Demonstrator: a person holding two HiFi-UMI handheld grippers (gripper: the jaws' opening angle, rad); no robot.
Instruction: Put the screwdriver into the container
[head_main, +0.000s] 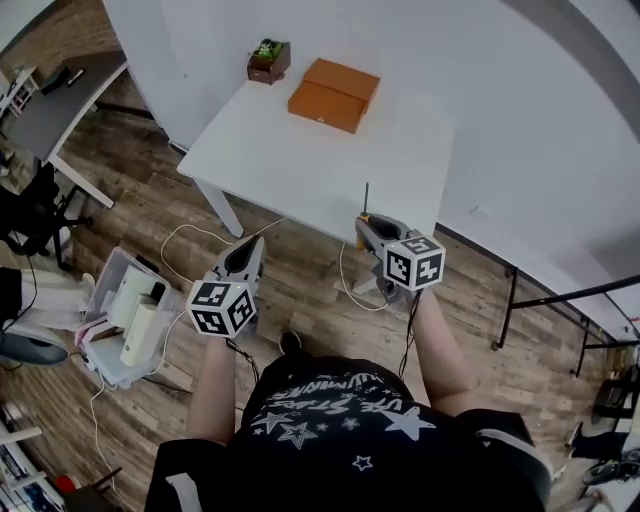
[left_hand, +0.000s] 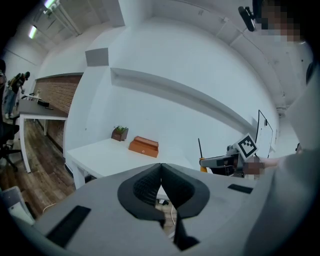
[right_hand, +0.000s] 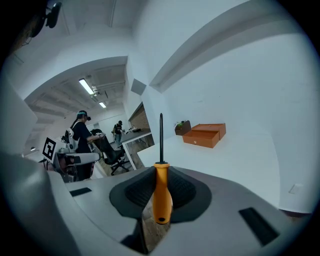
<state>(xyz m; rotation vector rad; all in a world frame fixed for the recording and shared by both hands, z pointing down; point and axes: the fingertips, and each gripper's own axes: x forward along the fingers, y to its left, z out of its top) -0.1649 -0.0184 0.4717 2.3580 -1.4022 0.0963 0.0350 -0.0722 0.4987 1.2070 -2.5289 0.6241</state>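
Screwdriver (right_hand: 162, 192) held by right gripper (right_hand: 161, 186), left gripper (left_hand: 161, 172) fingers closed, orange container (head_main: 333, 93) well apart

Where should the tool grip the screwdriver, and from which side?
The orange handle of the screwdriver, pinched from both sides, as the right tool has it: the handle is thick and fills the jaws, and the thin shaft points clear ahead.

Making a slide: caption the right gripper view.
Right tool grips the orange-handled screwdriver, with the orange container ahead on the white table.
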